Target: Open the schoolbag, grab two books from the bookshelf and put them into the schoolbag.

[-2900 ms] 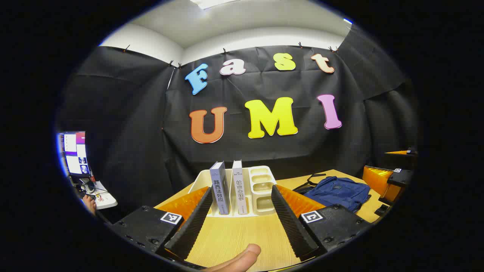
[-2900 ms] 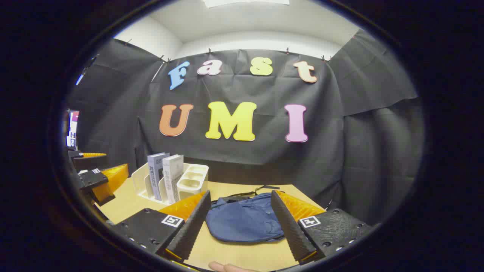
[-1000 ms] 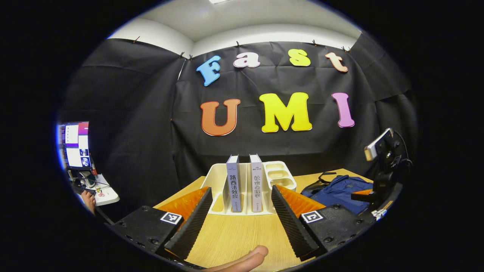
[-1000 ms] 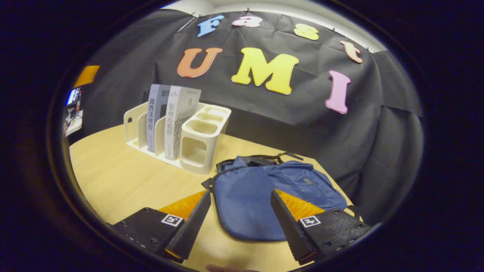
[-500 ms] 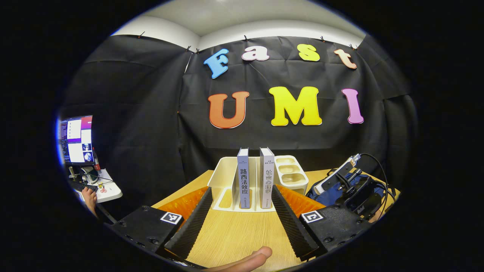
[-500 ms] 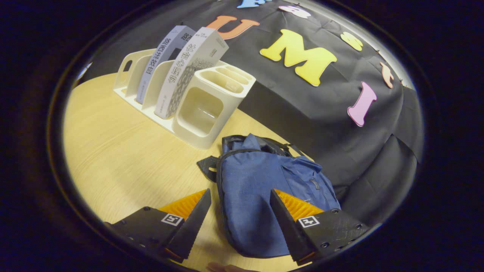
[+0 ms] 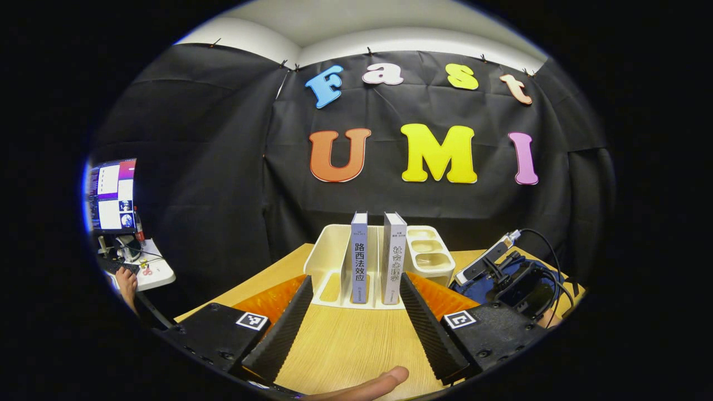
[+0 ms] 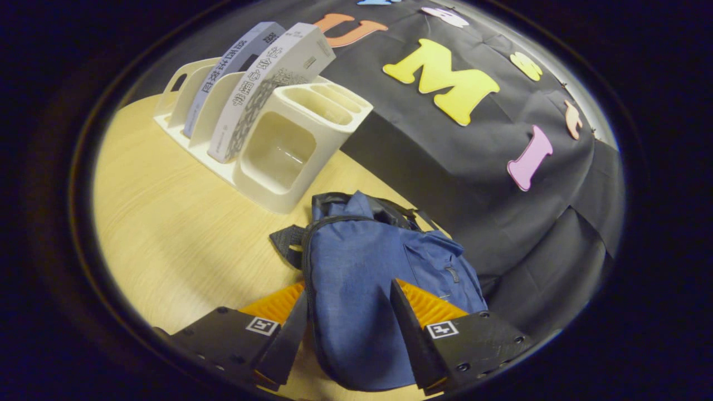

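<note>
Right gripper (image 8: 348,328) now lower, jaws spread astride flat, zipped blue schoolbag (image 8: 379,278).

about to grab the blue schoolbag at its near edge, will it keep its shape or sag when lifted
Probably sag: the schoolbag lies flat and creased on the table, soft fabric, seemingly empty. Likely light. The right gripper straddles its near edge, so a pinch may lift only cloth.

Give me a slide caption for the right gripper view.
Right gripper straddles the blue schoolbag, fingers apart; two books stand in the white bookshelf.
</note>
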### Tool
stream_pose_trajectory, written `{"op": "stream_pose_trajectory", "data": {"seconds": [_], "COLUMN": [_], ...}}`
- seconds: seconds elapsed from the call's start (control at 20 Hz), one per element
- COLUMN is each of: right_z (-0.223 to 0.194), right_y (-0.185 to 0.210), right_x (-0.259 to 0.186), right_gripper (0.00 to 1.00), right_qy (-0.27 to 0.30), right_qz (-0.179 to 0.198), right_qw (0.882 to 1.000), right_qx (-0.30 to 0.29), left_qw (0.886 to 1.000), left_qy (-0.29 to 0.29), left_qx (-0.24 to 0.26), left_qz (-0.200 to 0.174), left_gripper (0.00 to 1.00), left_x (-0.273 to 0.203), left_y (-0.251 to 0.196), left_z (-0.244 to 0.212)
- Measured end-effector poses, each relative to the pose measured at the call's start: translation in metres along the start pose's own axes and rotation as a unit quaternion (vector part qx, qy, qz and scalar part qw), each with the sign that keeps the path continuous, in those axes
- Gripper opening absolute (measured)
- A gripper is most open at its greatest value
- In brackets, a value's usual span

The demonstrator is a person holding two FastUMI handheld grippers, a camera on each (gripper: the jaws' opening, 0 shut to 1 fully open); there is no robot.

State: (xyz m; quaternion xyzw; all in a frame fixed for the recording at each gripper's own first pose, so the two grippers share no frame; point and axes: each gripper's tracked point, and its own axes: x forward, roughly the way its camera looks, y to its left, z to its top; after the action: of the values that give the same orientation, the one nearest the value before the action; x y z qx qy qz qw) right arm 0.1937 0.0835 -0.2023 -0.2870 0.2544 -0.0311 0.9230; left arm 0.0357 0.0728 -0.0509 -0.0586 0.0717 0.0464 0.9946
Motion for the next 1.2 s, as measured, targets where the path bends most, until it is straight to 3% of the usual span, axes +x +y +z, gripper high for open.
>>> {"op": "stream_pose_trajectory", "data": {"seconds": [0.05, 0.1, 0.15, 0.25, 0.3, 0.35, 0.4, 0.45, 0.5, 0.7, 1.2], "right_z": [0.002, 0.003, 0.006, 0.013, 0.014, 0.013, 0.014, 0.015, 0.020, 0.031, 0.066], "right_y": [-0.003, -0.009, -0.018, -0.024, -0.028, -0.032, -0.035, -0.037, -0.040, -0.061, -0.164], "right_x": [-0.002, -0.002, -0.002, 0.005, 0.011, 0.014, 0.018, 0.022, 0.025, 0.026, 0.020], "right_gripper": [0.87, 0.81, 0.82, 0.67, 0.73, 0.71, 0.50, 0.53, 0.32, 0.10, 0.07], "right_qy": [0.003, 0.007, 0.008, 0.010, 0.017, 0.025, 0.029, 0.026, 0.018, 0.009, -0.017], "right_qz": [0.000, -0.011, -0.024, -0.024, -0.024, -0.030, -0.031, -0.031, -0.026, 0.001, 0.014], "right_qw": [1.000, 1.000, 1.000, 1.000, 0.999, 0.999, 0.999, 0.999, 0.999, 0.998, 0.991], "right_qx": [0.005, 0.004, 0.006, 0.016, 0.017, 0.021, 0.024, 0.027, 0.032, 0.065, 0.134], "left_qw": [1.000, 1.000, 1.000, 1.000, 1.000, 1.000, 1.000, 1.000, 1.000, 1.000, 1.000], "left_qy": [0.002, 0.003, 0.005, 0.007, 0.008, 0.010, 0.013, 0.014, 0.015, 0.019, 0.025], "left_qx": [-0.001, -0.003, -0.003, 0.000, -0.002, -0.004, -0.005, -0.006, -0.006, -0.002, 0.017], "left_qz": [0.001, 0.003, 0.005, 0.009, 0.008, 0.006, 0.006, 0.005, 0.005, 0.003, 0.002], "left_gripper": [0.99, 0.99, 0.99, 0.99, 0.99, 0.99, 0.99, 0.99, 0.99, 0.99, 0.99], "left_x": [0.001, 0.000, 0.001, 0.003, 0.003, 0.003, 0.005, 0.006, 0.006, 0.008, 0.020], "left_y": [0.001, 0.002, 0.002, 0.005, 0.006, 0.004, 0.004, 0.004, 0.003, 0.001, -0.007], "left_z": [0.000, -0.001, -0.002, -0.003, -0.004, -0.005, -0.006, -0.007, -0.007, -0.010, -0.020]}}
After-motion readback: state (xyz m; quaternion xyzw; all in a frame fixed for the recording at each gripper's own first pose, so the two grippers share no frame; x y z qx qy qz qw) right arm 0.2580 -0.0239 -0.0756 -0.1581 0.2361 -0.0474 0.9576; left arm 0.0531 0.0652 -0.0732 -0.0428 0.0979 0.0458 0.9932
